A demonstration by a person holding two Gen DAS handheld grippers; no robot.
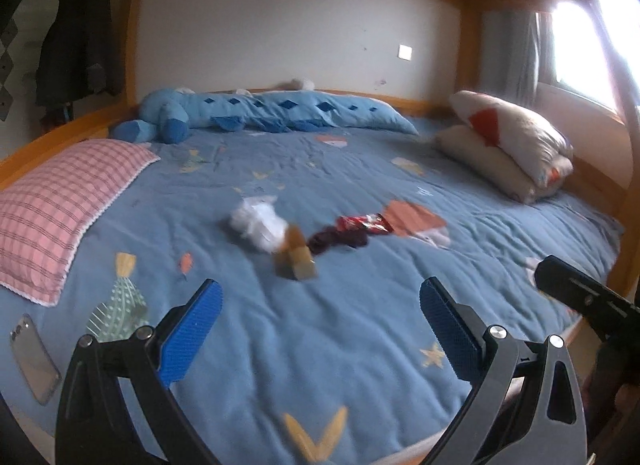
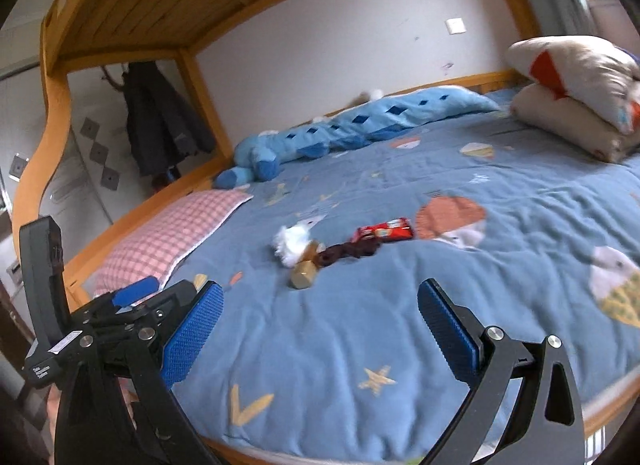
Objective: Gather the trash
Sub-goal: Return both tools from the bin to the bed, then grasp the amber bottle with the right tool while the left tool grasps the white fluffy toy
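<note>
nothing looks collected yet: both tongs, left tongs (image 1: 320,329) and right tongs (image 2: 320,329), gape empty, trash pile (image 1: 280,233) lying at twelve o'clock on the bed (image 1: 360,345).

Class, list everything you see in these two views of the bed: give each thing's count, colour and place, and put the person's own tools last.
crumpled tissue: one, white, mid-bed
brown scrap: one, tan, beside the tissue; too blurred to name
dark red fabric: one, right of the scrap
snack wrapper: one, red, behind the fabric
phone: one, clear case, near left bed edge
checked pillow: one, pink, left side
plush toy: one, blue, along the wall
folded quilts: two, cream with red, right side
bedspread: one, blue, patterned
coat: one, dark, hanging far left
left tool: open, above the bedspread
right tool: open, above the bedspread
</note>
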